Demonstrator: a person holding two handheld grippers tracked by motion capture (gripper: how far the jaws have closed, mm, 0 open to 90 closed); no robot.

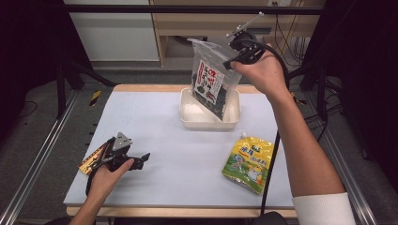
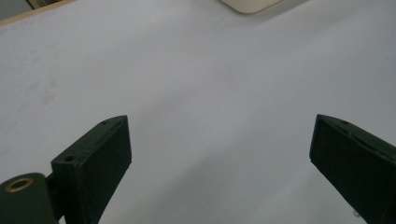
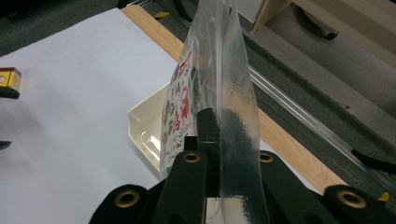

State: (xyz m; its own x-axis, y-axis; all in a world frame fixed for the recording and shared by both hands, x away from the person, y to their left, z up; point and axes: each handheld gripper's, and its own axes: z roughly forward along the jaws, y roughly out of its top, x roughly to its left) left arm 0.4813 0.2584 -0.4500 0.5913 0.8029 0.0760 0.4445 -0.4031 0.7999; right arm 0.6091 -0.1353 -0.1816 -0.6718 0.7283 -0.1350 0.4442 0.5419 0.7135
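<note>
We see a bag point(image 1: 212, 82) hanging over the tray point(image 1: 188, 114) at the table's point(image 1: 164, 122) far side, a pouch point(image 1: 248, 161) lying front right.

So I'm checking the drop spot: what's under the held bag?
The cream tray sits under the bag in the right gripper. Its near floor looks bare; the bag hides the rest.

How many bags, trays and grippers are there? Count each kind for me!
Bags: 2, a clear bag and a yellow pouch
Trays: 1, a white tray
Grippers: 2, left gripper and right gripper
Total: 5
</note>
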